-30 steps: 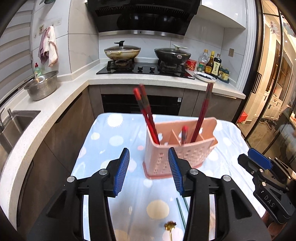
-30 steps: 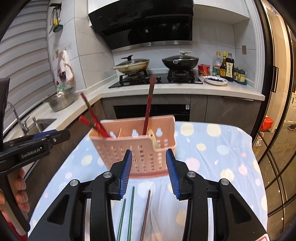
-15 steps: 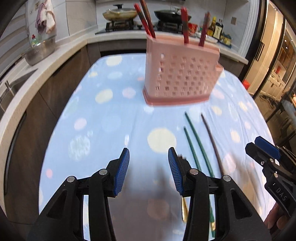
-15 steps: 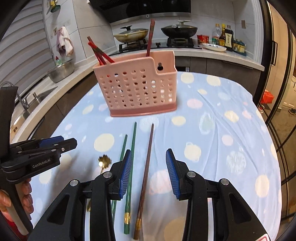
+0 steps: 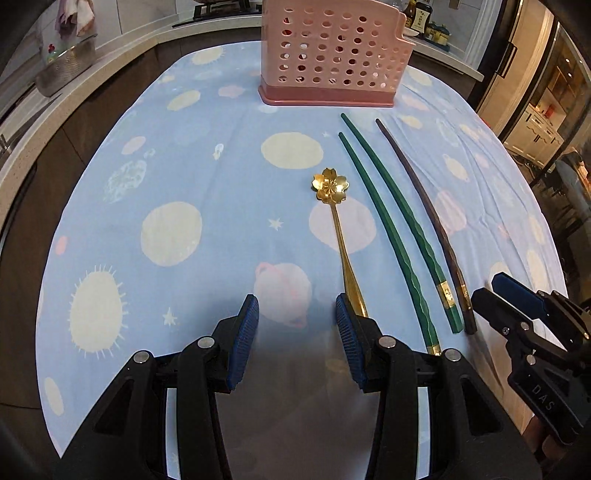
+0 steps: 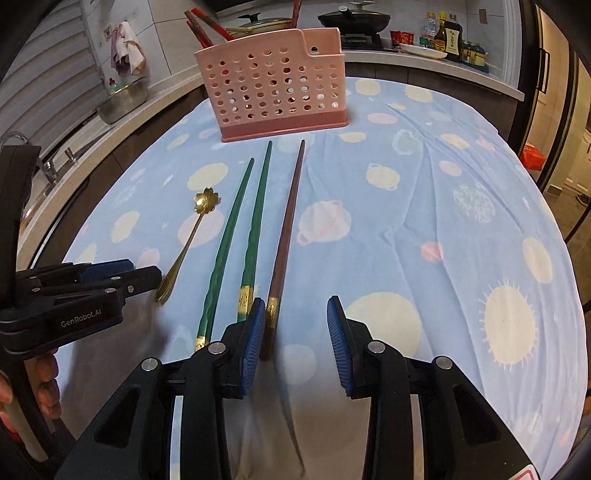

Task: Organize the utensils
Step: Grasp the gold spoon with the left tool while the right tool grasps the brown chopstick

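The right gripper [image 6: 295, 332] is closing, nothing pinched, the brown chopstick [image 6: 286, 225] lying just inside its left pad. It risks nudging the stick away. The left gripper [image 5: 297, 332] is hanging spread, empty, beside the spoon [image 5: 338, 229].

Planet-print blue tablecloth [image 6: 424, 206] — steel colander [image 6: 122, 99]; sauce bottles [image 6: 448, 35]

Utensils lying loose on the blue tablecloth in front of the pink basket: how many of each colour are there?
Green chopsticks: 2
Brown chopstick: 1
Gold flower spoon: 1
Total: 4 lying flat on the tablecloth, none held by a gripper. The red chopsticks standing in the pink basket are not counted.
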`<state>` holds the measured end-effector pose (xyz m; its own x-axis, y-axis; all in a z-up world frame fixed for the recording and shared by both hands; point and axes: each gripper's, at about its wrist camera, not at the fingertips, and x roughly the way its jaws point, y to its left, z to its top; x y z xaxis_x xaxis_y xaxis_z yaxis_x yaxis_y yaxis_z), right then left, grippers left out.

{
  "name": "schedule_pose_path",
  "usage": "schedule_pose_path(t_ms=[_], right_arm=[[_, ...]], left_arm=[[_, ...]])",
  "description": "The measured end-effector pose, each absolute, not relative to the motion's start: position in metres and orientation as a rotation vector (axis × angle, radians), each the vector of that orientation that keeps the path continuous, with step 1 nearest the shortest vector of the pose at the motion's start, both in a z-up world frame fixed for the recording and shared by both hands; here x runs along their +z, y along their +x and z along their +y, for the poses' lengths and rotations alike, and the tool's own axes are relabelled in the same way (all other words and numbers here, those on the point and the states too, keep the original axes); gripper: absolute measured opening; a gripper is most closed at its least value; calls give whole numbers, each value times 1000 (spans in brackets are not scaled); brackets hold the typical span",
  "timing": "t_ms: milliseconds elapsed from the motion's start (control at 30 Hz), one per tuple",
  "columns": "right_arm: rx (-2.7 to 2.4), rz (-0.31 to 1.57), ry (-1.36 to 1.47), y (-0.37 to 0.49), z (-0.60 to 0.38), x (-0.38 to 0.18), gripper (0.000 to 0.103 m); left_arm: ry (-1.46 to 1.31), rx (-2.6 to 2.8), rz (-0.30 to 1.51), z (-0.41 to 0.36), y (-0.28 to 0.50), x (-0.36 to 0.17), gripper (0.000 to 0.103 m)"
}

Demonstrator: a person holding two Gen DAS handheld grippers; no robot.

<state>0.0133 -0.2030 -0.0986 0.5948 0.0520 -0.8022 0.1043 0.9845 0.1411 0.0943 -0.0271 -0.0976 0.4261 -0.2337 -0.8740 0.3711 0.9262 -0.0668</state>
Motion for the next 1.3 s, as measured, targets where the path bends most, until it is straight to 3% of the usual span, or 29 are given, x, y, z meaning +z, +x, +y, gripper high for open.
schedule_pose_path(t_ms=[67, 233, 667, 867, 1033, 1300], right_arm=[[-29, 938, 171, 11, -201, -101, 22], [-23, 932, 173, 10, -200, -100, 18], [6, 955, 164, 12, -192, -107, 18], [4, 951, 158, 10, -193, -108, 16], [-6, 945, 156, 9, -195, -108, 8], [-20, 931, 188, 6, -207, -100, 7]], left_arm=[[145, -381, 1064, -29, 92, -96, 41], [135, -396, 1062, -32, 89, -92, 41], [160, -421, 1055, -44, 84, -99, 40], [152, -408, 1050, -32, 84, -98, 16], [143, -412, 1049, -28, 83, -98, 9], [104, -436, 1054, -22, 86, -89, 2]])
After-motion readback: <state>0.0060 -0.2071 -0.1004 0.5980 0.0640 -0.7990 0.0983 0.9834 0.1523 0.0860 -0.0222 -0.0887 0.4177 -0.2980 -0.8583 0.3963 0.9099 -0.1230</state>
